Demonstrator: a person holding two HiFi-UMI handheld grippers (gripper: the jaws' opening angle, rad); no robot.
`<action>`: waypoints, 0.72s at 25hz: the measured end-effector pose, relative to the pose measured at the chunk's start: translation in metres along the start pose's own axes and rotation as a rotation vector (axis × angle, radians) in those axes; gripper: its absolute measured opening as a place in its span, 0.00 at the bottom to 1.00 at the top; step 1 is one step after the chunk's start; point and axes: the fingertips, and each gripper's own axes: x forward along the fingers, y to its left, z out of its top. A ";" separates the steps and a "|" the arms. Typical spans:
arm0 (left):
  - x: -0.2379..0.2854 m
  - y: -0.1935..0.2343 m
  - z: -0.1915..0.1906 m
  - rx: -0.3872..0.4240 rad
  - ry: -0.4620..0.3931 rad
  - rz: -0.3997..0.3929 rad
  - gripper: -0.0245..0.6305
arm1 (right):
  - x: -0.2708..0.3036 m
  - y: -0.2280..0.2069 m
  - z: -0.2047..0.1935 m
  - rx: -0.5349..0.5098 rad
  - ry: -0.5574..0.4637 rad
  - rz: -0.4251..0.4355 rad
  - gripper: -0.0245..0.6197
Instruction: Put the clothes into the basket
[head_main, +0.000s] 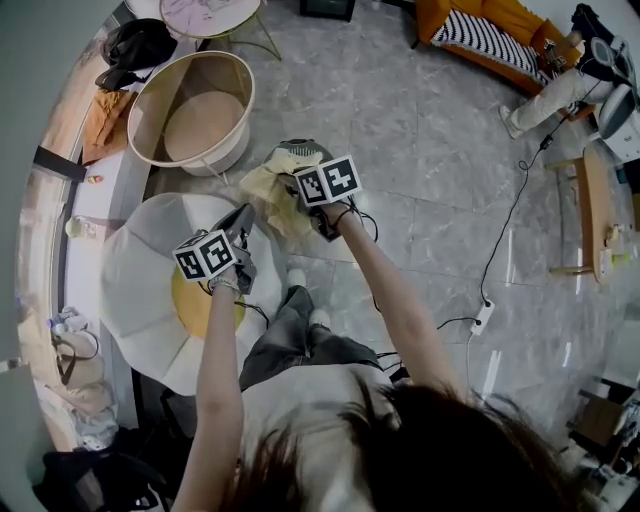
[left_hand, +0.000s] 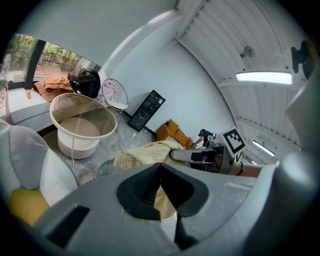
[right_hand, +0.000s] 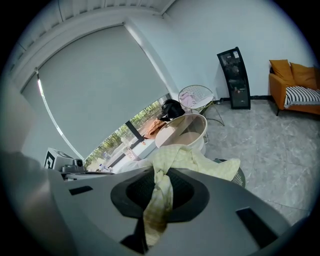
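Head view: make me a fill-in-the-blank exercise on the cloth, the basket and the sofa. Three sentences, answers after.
1. The right tongs are shut on a pale ____ cloth.
2. The round basket is ____ inside.
3. The sofa across the room is ____ in colour.
Missing words: yellow; empty; orange.

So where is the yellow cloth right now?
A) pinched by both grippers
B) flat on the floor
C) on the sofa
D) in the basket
A: the cloth is clamped in the jaws of the left gripper and the right gripper, outside the basket.
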 end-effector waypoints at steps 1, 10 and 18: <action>0.004 0.003 0.003 -0.001 0.005 -0.004 0.05 | 0.002 -0.003 0.004 0.012 -0.003 -0.002 0.11; 0.043 0.018 0.027 0.003 0.061 -0.055 0.05 | 0.016 -0.036 0.029 0.061 -0.016 -0.065 0.11; 0.067 0.024 0.034 0.020 0.108 -0.080 0.05 | 0.025 -0.055 0.040 0.084 -0.021 -0.053 0.11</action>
